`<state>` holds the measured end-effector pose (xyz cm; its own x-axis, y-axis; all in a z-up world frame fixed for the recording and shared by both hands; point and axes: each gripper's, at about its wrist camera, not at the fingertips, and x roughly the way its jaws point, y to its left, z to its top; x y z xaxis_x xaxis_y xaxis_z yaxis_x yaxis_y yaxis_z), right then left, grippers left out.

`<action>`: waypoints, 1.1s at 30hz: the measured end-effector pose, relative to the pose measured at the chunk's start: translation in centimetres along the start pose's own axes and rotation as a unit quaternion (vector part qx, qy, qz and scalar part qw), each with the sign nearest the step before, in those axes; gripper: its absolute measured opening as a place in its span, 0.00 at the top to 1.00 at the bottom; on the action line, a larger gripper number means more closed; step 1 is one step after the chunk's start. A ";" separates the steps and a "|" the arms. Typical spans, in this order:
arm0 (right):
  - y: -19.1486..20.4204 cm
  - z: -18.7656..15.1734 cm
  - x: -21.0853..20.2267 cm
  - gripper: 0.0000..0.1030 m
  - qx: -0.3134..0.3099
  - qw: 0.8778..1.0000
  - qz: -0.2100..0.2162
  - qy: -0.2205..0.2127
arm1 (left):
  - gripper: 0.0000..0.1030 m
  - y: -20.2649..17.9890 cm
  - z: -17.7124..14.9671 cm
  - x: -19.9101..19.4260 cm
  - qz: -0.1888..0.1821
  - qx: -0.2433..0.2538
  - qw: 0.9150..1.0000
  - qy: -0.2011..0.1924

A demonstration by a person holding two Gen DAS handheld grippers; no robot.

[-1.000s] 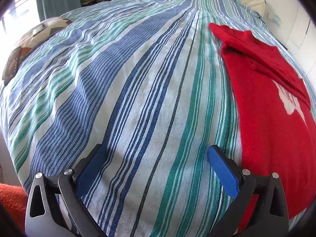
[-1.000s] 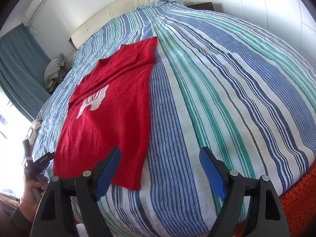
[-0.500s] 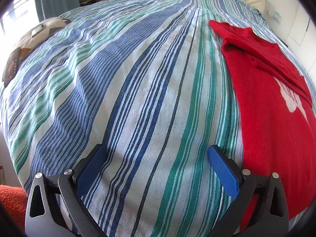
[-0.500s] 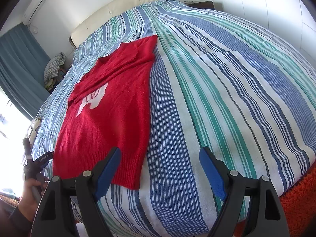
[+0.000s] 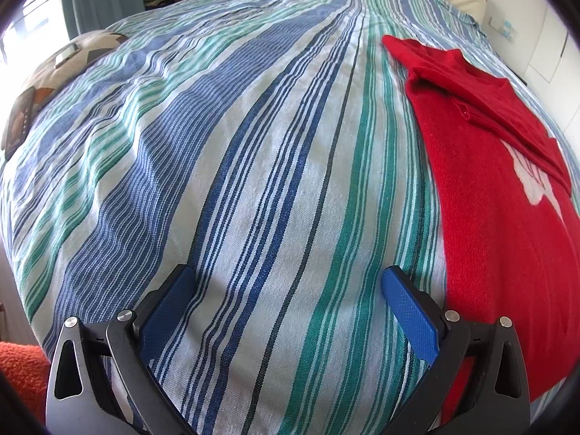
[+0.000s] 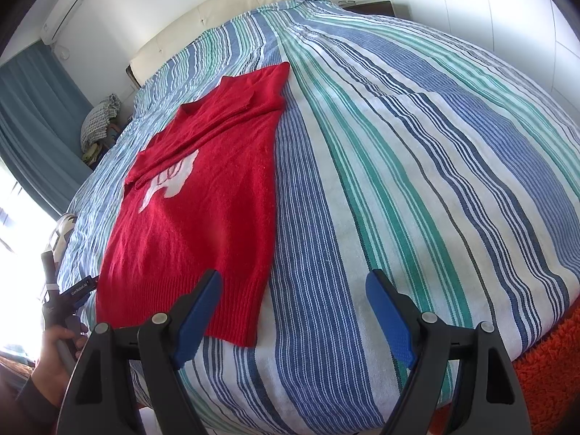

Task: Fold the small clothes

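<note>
My left gripper (image 5: 286,282) has its blue jaws spread wide over bare striped bedspread (image 5: 253,145), pinching nothing; my right gripper (image 6: 293,290) is just as wide and empty, its left jaw over the hem of the red sweater (image 6: 203,210). The sweater lies flat on the bed, sleeves folded across its white motif. An orange rug (image 6: 543,373) shows at the bed's foot, a cream headboard (image 6: 224,11), teal curtain (image 6: 32,116) and white walls beyond. Both grippers tilt down; my left hand (image 6: 54,351) grips its handle
</note>
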<state>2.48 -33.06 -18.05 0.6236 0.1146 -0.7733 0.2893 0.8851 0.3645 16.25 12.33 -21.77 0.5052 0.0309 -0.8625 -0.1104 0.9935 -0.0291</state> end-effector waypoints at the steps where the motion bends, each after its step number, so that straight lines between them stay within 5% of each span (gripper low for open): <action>1: 0.0 0.0 0.0 0.22 0.000 1.000 0.000 0.000 | 0.00 0.0 0.0 0.0 0.000 0.000 1.000 0.000; 33: 0.0 -0.3 0.3 0.22 -0.001 1.000 -0.001 0.007 | 0.00 -0.2 0.0 0.1 0.005 0.009 1.000 -0.002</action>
<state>2.46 -32.88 -18.43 0.6136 0.1190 -0.7806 0.2895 0.8859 0.3626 16.27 12.11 -21.83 0.5081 0.0416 -0.8603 -0.1009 0.9948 -0.0115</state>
